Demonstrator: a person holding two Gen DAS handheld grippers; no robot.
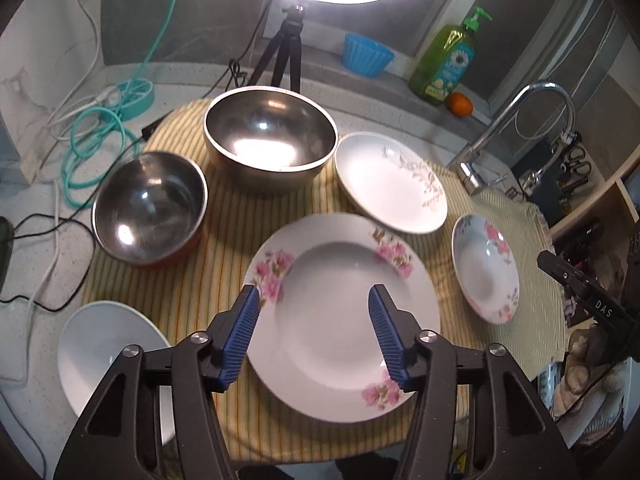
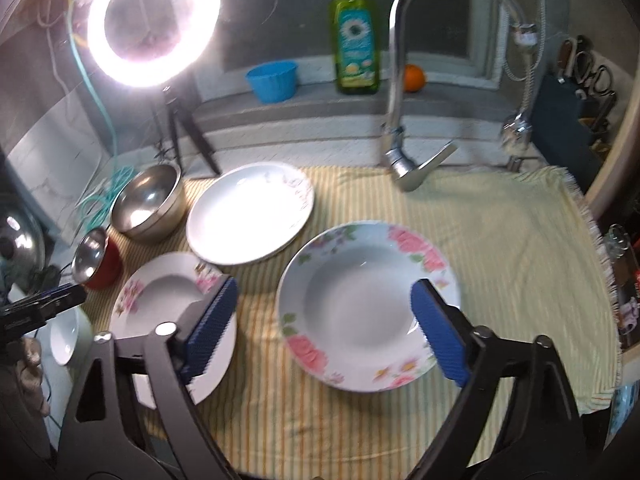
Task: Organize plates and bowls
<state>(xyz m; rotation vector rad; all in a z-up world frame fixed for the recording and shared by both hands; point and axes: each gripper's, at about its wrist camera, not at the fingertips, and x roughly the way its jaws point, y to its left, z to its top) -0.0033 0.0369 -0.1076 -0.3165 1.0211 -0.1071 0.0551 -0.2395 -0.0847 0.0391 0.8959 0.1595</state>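
blue pads on my left gripper are spread wide, and it hangs over the pink flower plate with nothing in it. my right gripper is spread wide too, over the deep rose plate, and holds nothing. both plates lie flat on the striped cloth. a plain white plate sits off the cloth, near my left side. farther back is a white plate with grey leaves. then come the small steel bowl and the big steel bowl. i think i am at the start, nothing is stacked yet. next i must go low, catch one plate's rim and pinch it.
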